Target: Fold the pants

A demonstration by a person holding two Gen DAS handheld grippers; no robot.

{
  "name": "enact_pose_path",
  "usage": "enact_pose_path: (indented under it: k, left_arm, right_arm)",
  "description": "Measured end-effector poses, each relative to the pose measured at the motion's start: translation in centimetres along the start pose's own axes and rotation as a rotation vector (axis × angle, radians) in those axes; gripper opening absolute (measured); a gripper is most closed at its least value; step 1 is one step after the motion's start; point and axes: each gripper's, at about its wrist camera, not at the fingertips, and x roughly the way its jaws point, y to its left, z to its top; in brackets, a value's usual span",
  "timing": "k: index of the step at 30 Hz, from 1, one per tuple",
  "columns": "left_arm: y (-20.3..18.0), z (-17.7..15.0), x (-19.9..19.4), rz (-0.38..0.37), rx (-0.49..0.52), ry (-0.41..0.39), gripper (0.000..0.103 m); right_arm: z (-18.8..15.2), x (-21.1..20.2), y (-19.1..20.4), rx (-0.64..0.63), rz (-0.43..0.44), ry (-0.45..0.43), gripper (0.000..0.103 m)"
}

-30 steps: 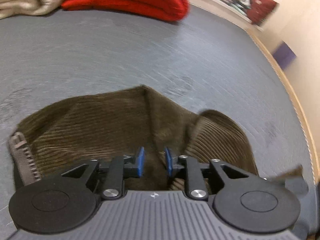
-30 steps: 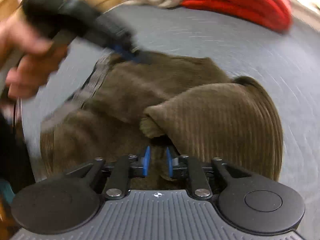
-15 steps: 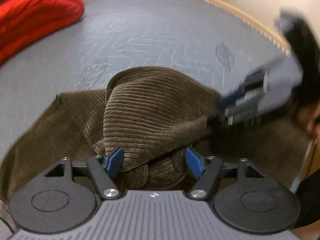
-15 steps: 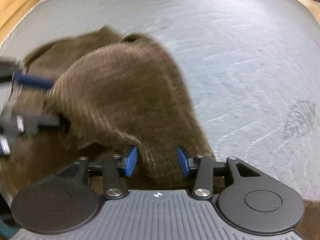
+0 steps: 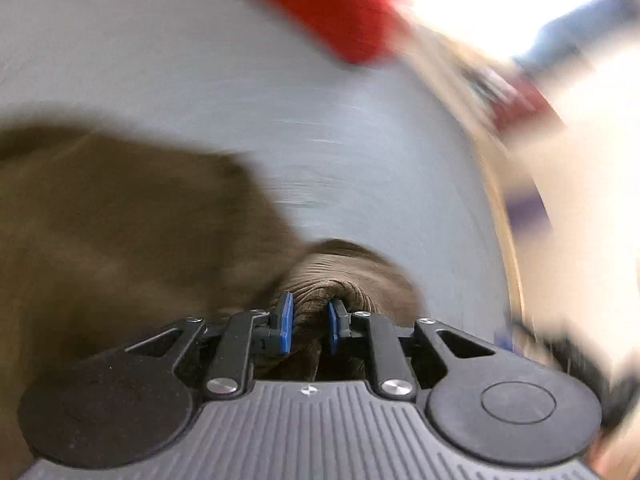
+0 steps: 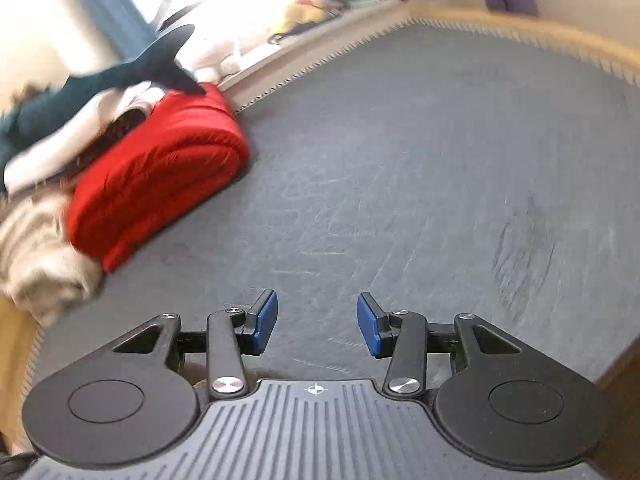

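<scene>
The brown corduroy pants [image 5: 120, 232] lie bunched on the grey mat [image 5: 360, 160], filling the left of the blurred left wrist view. My left gripper [image 5: 310, 322] is shut on a fold of the pants, with ribbed fabric pinched between the blue pads. My right gripper [image 6: 316, 322] is open and empty above bare grey mat [image 6: 400, 180]. The pants do not show in the right wrist view.
A folded red garment [image 6: 160, 172] lies at the mat's far left, on a cream knit [image 6: 36, 248], with white and dark teal clothes [image 6: 100, 80] behind. It shows red in the left wrist view [image 5: 340, 8]. A wooden edge [image 6: 540, 36] borders the mat.
My left gripper has closed on a fold of the pants and swung round. My right gripper has let go, opened wider and turned away from the pants to face bare mat.
</scene>
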Motion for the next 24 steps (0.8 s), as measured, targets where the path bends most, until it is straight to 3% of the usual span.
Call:
enact_pose_path:
  k: [2, 4, 7, 9, 11, 13, 15, 16, 17, 20, 24]
  left_arm:
    - [2.2, 0.2, 0.8, 0.105, -0.101, 0.047, 0.022]
    - [2.3, 0.3, 1.1, 0.187, -0.082, 0.075, 0.025]
    - [0.9, 0.6, 1.1, 0.16, -0.006, 0.095, 0.034]
    - [-0.1, 0.7, 1.3, 0.152, 0.078, 0.121, 0.057]
    - [-1.1, 0.5, 2.0, 0.173, 0.181, 0.161, 0.068]
    - [-2.0, -0.4, 2.1, 0.203, 0.276, 0.181, 0.072]
    - [-2.9, -1.4, 2.0, 0.231, 0.381, 0.182, 0.078]
    - [-3.4, -2.0, 2.1, 0.244, 0.435, 0.168, 0.079]
    - [-3.9, -2.3, 2.1, 0.26, 0.492, 0.149, 0.082]
    - [-6.0, -4.0, 2.1, 0.308, 0.716, 0.094, 0.084]
    - [-8.0, -6.3, 2.2, 0.302, 0.919, -0.016, 0.084]
  right_arm:
    - [-0.5, 0.9, 0.0, 0.039, 0.022, 0.055, 0.047]
    - [-1.3, 1.8, 1.0, 0.011, 0.029, 0.131, 0.047]
    - [-2.8, 3.5, 3.2, -0.111, 0.049, 0.25, 0.048]
    - [-4.1, 4.6, 5.2, -0.234, 0.069, 0.351, 0.048]
    - [-5.6, 5.4, 6.9, -0.328, 0.117, 0.434, 0.05]
    - [-6.6, 5.9, 8.3, -0.397, 0.157, 0.488, 0.053]
    - [-7.0, 5.9, 9.6, -0.47, 0.163, 0.497, 0.053]
    - [-7.4, 6.0, 10.3, -0.5, 0.159, 0.501, 0.047]
    - [-7.5, 6.1, 10.5, -0.518, 0.148, 0.495, 0.034]
    - [-6.8, 6.2, 10.2, -0.515, 0.108, 0.468, 0.018]
    - [-4.8, 5.3, 9.3, -0.431, 0.182, 0.39, 0.013]
